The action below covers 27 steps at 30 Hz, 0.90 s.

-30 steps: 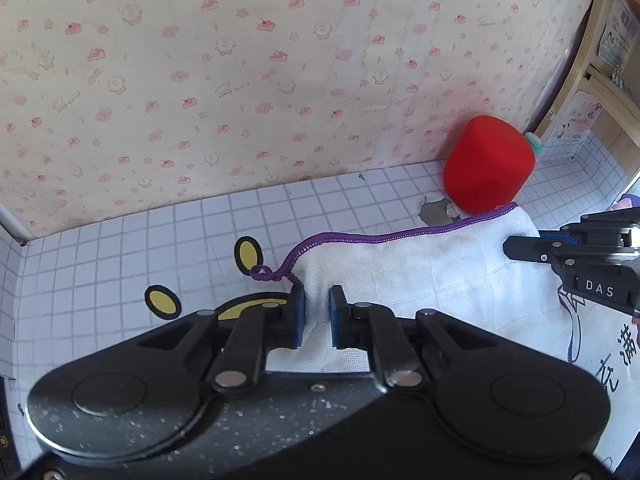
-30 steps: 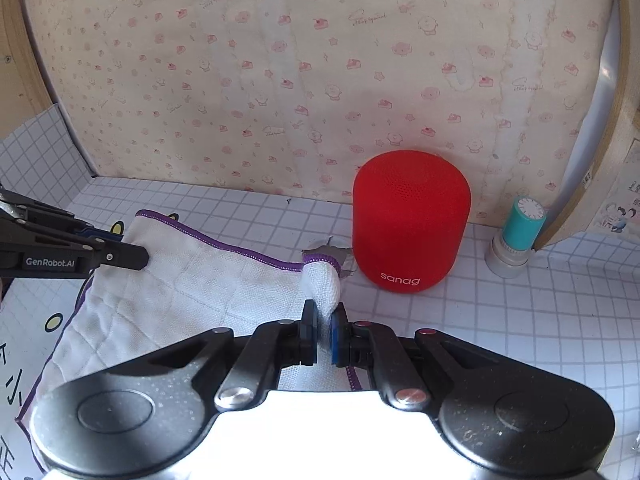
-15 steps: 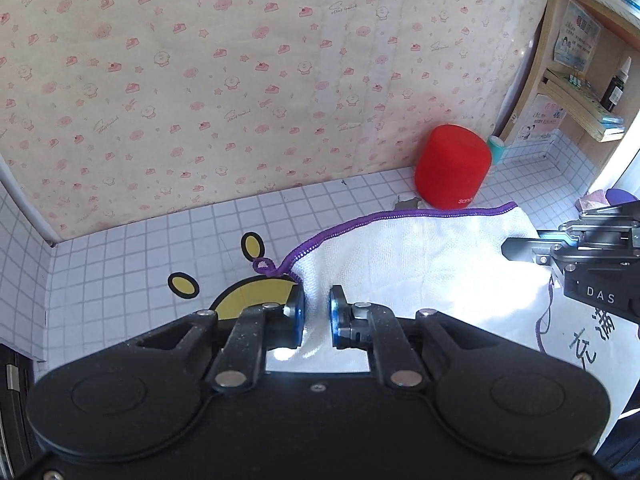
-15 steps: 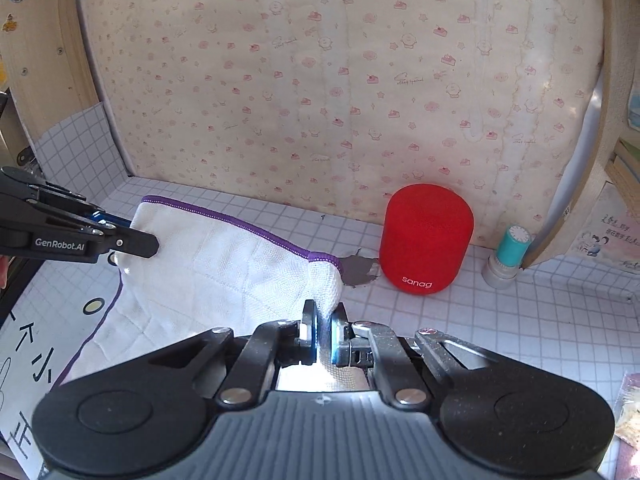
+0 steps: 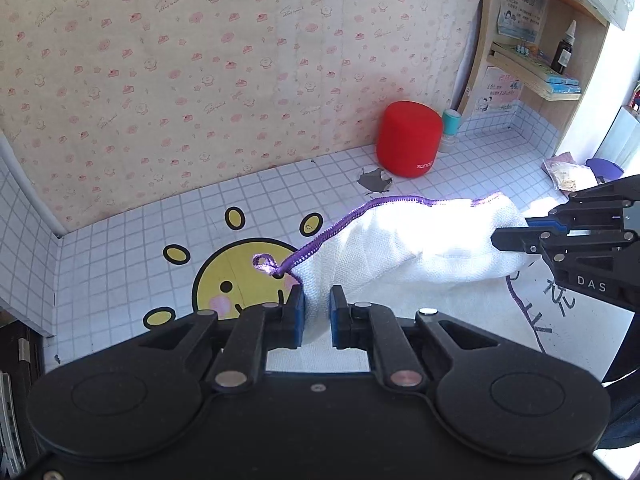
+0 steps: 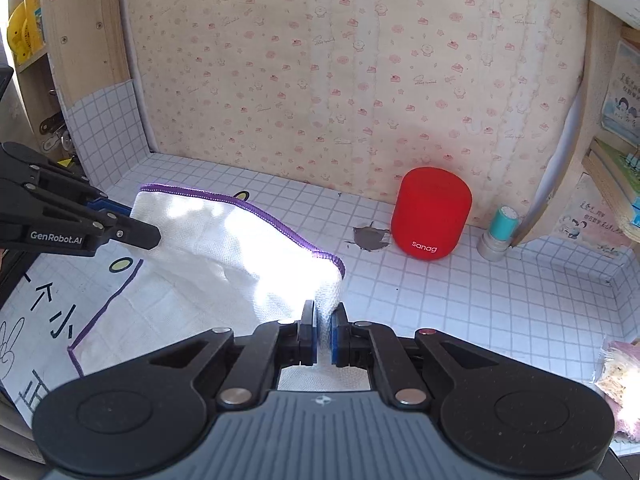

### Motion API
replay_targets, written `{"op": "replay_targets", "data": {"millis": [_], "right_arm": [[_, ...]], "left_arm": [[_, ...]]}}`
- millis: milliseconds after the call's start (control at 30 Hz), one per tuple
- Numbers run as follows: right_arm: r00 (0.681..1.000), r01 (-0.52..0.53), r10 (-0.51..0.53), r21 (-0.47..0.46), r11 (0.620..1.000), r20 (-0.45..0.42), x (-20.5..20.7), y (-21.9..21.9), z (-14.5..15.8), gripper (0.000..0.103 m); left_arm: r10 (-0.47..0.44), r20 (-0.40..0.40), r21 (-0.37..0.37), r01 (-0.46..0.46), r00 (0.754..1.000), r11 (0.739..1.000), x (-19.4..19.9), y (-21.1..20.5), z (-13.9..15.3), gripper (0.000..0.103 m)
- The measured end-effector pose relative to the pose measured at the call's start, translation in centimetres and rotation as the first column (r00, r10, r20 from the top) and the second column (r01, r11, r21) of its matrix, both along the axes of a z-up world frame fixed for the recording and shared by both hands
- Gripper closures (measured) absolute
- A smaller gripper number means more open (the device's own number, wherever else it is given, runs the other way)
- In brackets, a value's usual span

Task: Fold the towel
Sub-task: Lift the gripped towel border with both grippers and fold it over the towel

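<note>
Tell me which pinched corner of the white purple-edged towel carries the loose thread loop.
The corner in the left gripper: the white purple-edged towel's purple loop curls there.

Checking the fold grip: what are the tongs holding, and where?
Both hold the towel: left tongs at the corner by its purple loop, right tongs at the other lifted corner.

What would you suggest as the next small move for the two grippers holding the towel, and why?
Probably carry both corners toward the near edge. The left gripper and right gripper each pinch a far corner of the towel, lifted, with its near part flat on the table.
</note>
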State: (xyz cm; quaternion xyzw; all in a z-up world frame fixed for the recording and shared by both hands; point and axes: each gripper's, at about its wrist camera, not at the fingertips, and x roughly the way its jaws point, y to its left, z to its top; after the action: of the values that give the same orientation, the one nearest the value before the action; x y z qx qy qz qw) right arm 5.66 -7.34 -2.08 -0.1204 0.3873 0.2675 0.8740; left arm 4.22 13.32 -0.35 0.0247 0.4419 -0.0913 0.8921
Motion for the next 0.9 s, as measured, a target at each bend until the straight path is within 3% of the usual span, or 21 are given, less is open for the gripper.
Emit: {"op": "replay_targets", "data": {"millis": [733, 900], "right_arm": [[0.997, -0.076, 0.075, -0.102, 0.992, -0.018, -5.5, 0.0, -2.3, 0.095], [0.995, -0.095, 0.093, -0.133, 0.986, -0.027, -6.7, -0.1, -2.5, 0.083]], "left_arm": [[-0.056, -0.057, 0.048, 0.058, 0.997, 0.997, -5.6, -1.5, -2.8, 0.088], [-0.059, -0.080, 0.051, 0.063, 0.995, 0.997, -6.7, -1.4, -3.1, 0.072]]}}
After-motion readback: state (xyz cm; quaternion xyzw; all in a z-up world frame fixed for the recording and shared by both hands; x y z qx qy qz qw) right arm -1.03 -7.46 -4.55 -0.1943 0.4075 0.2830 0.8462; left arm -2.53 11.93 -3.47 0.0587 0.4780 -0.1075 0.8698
